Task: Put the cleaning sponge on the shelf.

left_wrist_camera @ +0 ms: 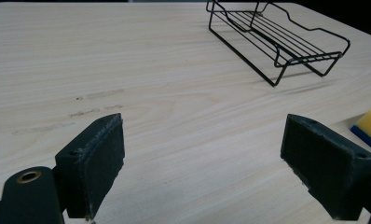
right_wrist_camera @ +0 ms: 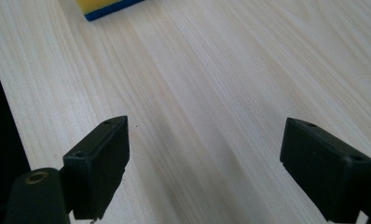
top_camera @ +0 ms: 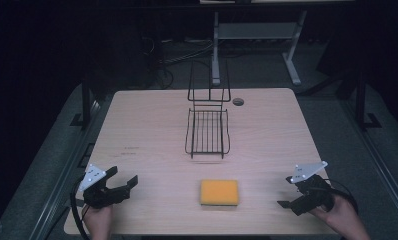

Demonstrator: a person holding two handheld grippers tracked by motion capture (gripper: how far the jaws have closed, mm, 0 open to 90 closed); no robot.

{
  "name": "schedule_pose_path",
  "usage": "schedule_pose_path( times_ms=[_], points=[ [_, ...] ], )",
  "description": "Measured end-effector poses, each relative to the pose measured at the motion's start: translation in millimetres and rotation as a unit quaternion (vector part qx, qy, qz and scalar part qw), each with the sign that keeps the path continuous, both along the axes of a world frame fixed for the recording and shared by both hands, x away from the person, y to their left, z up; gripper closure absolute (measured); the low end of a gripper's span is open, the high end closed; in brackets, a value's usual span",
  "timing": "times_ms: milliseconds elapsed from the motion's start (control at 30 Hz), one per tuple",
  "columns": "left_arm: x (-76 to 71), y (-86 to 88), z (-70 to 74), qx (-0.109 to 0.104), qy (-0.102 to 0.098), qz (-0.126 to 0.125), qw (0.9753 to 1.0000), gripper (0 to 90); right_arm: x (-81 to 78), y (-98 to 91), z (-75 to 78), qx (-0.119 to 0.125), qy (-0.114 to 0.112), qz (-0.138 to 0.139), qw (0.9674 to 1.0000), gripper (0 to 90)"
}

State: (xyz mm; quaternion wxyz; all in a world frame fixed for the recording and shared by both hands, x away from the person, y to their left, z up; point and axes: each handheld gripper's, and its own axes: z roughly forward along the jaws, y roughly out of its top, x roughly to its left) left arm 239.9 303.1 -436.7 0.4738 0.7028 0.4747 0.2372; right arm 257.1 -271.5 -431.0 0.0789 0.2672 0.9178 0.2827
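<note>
Both grippers sit at the near edge of the counter [top_camera: 152,120], one on each side of the sponge [top_camera: 219,192], which serves as landmark. Left gripper [top_camera: 123,181]: held in the person's left hand [top_camera: 98,220], well to the left of the sponge, jaws spread wide apart with nothing between them; the left gripper view shows bare wood grain between the two black pads [left_wrist_camera: 92,161]. Right gripper [top_camera: 286,191]: held in the right hand [top_camera: 343,217], well to the right of the sponge, jaws likewise wide apart and empty, hovering over bare counter in the right gripper view.

Sponge: yellow top, blue underside, lying flat near the middle of the near edge, apart from both grippers. Its corner shows at the right edge of the left gripper view and at the top of the right gripper view.

Black wire rack [top_camera: 207,131]: stands beyond the sponge, toward the far side of the counter, well apart from it, nothing in it. Small round grommet [top_camera: 238,101] lies in the counter surface beyond the rack, to its right.
</note>
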Motion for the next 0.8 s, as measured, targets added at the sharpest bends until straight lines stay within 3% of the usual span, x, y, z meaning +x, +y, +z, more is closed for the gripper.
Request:
schedule_pose_path(
  times_ms=[433,800],
  points=[
    [-2.3,0.2,-0.8,-0.009,-0.001,0.001,1.0,12.8,-2.7,14.9,10.4,-0.015,-0.004,0.024,0.9996,15.4],
    [-3.9,-1.6,0.7,-0.004,-0.007,-0.004,1.0,12.8,-4.4,34.3,24.7,-0.037,-0.005,0.058,0.9976,15.4]
  ],
)
